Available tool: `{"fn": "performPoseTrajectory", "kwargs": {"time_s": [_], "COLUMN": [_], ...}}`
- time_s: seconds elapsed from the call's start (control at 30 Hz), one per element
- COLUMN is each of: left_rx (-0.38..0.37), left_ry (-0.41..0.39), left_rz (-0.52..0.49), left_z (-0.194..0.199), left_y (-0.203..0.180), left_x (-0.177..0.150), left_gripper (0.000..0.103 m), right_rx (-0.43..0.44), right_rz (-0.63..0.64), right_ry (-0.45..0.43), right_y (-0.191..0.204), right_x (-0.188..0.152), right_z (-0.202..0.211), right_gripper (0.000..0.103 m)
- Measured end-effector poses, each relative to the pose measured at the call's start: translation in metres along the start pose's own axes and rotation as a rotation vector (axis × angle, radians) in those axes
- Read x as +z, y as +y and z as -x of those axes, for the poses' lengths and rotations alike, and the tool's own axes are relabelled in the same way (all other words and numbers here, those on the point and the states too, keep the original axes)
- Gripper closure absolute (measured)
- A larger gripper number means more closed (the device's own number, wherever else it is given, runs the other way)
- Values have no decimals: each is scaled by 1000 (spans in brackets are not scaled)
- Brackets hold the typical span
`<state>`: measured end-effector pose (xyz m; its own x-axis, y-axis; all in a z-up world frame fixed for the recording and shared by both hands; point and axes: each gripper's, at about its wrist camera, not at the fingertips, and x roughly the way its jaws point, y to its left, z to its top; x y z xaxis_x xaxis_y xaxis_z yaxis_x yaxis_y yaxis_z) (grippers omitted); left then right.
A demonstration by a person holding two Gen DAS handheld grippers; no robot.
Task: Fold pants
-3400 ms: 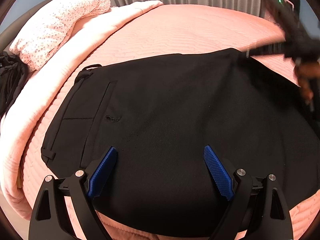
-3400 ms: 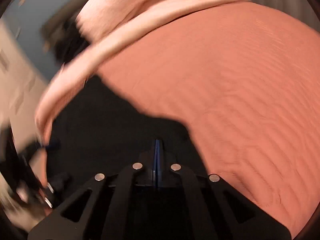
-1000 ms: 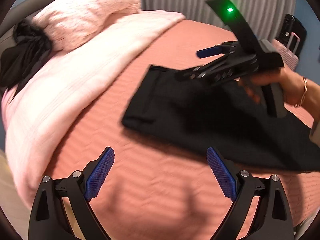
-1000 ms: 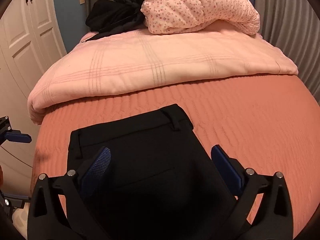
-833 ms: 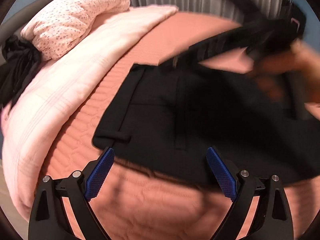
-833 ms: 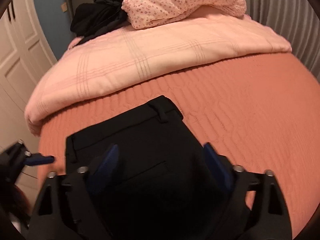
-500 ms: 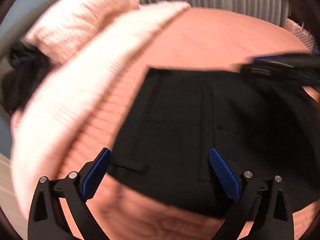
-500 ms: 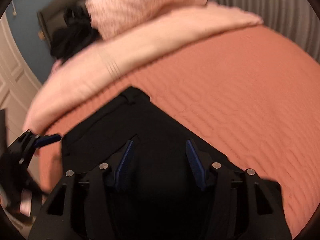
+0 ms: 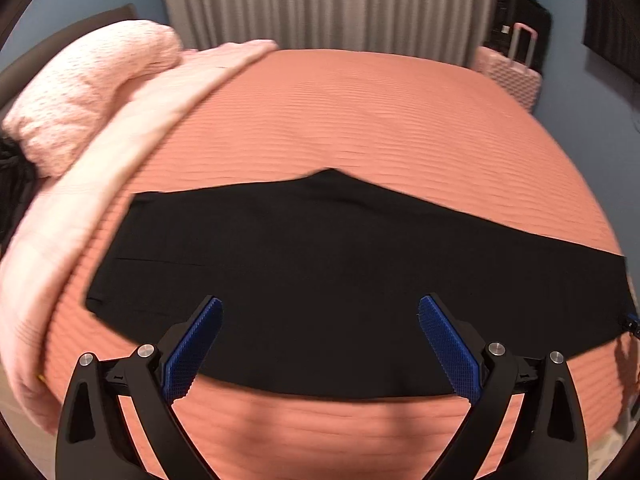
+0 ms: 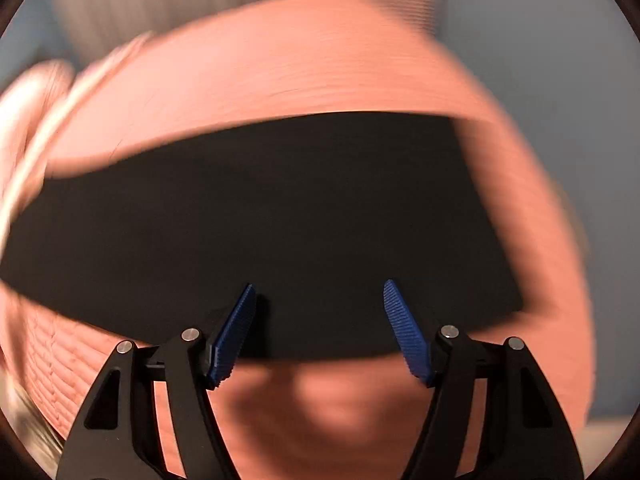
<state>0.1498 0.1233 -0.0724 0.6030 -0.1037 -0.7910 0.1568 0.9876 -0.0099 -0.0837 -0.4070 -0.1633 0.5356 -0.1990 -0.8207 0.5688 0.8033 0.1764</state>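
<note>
The black pants [image 9: 320, 280] lie flat across the salmon bedspread [image 9: 360, 120], legs laid together, waistband at the left. My left gripper [image 9: 320, 344] is open and empty above the pants' near edge. My right gripper [image 10: 318, 332] is open and empty above the near edge of the pants [image 10: 260, 220] toward the leg end. The right wrist view is blurred by motion. A small part of the right gripper shows at the right edge of the left wrist view [image 9: 631, 322].
A folded pale pink blanket [image 9: 100, 184] and a floral pink pillow [image 9: 80, 92] lie at the head of the bed on the left, with dark clothing [image 9: 12, 172] beside them. A pink suitcase [image 9: 514, 76] stands by the grey curtain [image 9: 320, 4].
Both grippers have pulled back toward the near edge of the bed and swung right. The right gripper, narrowed half a second ago, has opened wider. The pants lie flat.
</note>
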Motion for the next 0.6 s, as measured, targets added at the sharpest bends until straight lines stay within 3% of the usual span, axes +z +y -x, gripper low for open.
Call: {"fn": "performPoseTrajectory", "kwargs": {"time_s": [0.03, 0.1, 0.17, 0.23, 0.27, 0.3, 0.33, 0.37, 0.4, 0.5, 0.6], "left_rx": [-25, -52, -51, 3, 59, 112, 144, 162, 155, 184, 171], "left_ry": [13, 33, 38, 61, 85, 114, 146, 158, 149, 143, 118], "left_rz": [-17, -62, -124, -207, -252, -286, -310, -317, -305, -250, -195], "left_z": [-3, -11, -28, -54, -69, -82, -95, -101, -102, -98, -93], "left_y": [-27, -70, -120, -158, -170, -177, -181, -182, -178, -172, -163], "left_x": [0, -1, -1, -10, -16, -22, -29, -32, -34, -32, -20], "left_gripper": [6, 6, 5, 5, 5, 5, 5, 5, 5, 5, 5], "right_rx": [-9, 106, 249, 182, 196, 251, 248, 154, 133, 270, 431], "right_rz": [-72, -134, -13, 125, 108, 17, -105, -158, -158, -179, -251], "right_ry": [-19, -104, -66, 16, 4, -30, -28, -56, -83, -79, -27], "right_y": [-16, -26, -2, 5, -7, -29, -53, -69, -76, -82, -71], "right_x": [2, 4, 6, 4, 5, 9, 13, 15, 12, -15, -51], "right_z": [9, 26, 10, -23, -31, -29, -23, -8, 7, 37, 32], "right_gripper": [44, 44, 45, 48, 57, 72, 84, 81, 79, 78, 68]}}
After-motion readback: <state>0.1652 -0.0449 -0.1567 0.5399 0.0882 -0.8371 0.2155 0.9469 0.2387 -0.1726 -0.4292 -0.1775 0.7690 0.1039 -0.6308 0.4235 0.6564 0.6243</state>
